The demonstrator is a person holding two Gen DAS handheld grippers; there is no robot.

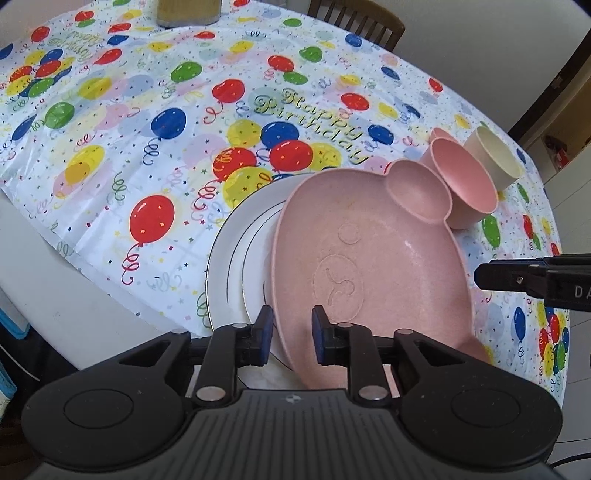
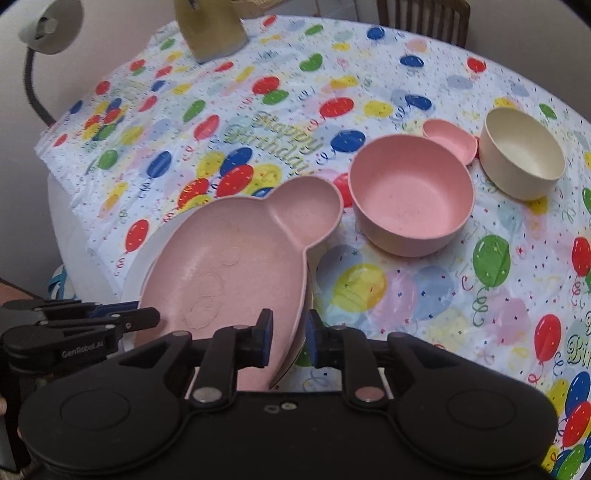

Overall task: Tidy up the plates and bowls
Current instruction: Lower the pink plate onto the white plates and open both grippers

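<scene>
A pink bear-shaped plate [image 1: 369, 251] is tilted over a white plate [image 1: 240, 258] on the balloon tablecloth. My left gripper [image 1: 291, 332] straddles the pink plate's near rim, jaws slightly apart. My right gripper [image 2: 289, 338] straddles the opposite rim of the same plate [image 2: 229, 258], jaws slightly apart; it also shows in the left wrist view [image 1: 535, 280]. A pink bowl [image 2: 410, 192], a cream bowl [image 2: 521, 151] and a small pink dish [image 2: 450, 142] stand behind. The white plate [image 2: 146, 254] peeks out at the left.
A tan object [image 2: 210, 29] stands at the table's far side, with a wooden chair [image 2: 424, 18] behind. A lamp [image 2: 48, 26] is at the far left. The left gripper shows in the right wrist view [image 2: 92, 325]. The table edge [image 1: 74, 295] drops off at left.
</scene>
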